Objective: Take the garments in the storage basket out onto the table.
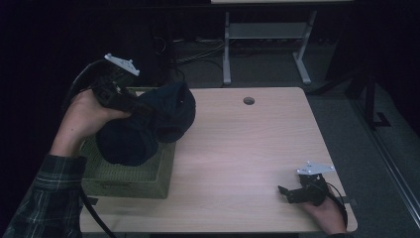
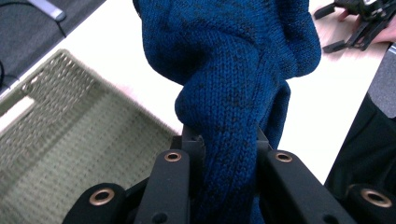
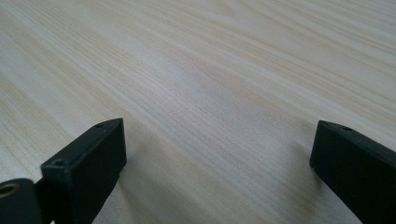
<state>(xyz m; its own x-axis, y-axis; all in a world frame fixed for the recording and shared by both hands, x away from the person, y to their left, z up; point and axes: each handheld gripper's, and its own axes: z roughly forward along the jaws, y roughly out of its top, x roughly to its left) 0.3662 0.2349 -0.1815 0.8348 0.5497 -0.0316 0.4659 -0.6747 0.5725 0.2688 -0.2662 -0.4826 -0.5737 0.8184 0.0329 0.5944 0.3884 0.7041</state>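
Note:
A dark blue knitted garment (image 1: 148, 124) hangs bunched above the green woven basket (image 1: 129, 181) at the table's left side. My left gripper (image 1: 133, 106) is shut on a fold of the knit (image 2: 229, 154), holding it up over the basket's right edge. In the left gripper view the basket's weave (image 2: 60, 135) lies below and to the left. My right gripper (image 1: 285, 192) rests on the table near the front right corner, jaws wide open with bare wood between them (image 3: 219, 140).
The light wooden table (image 1: 247, 148) has a round cable hole (image 1: 248, 100) near its far edge. Beyond it stand white desk legs (image 1: 227, 54) and cables on a dark floor. A black cable trails from the left gripper below the sleeve.

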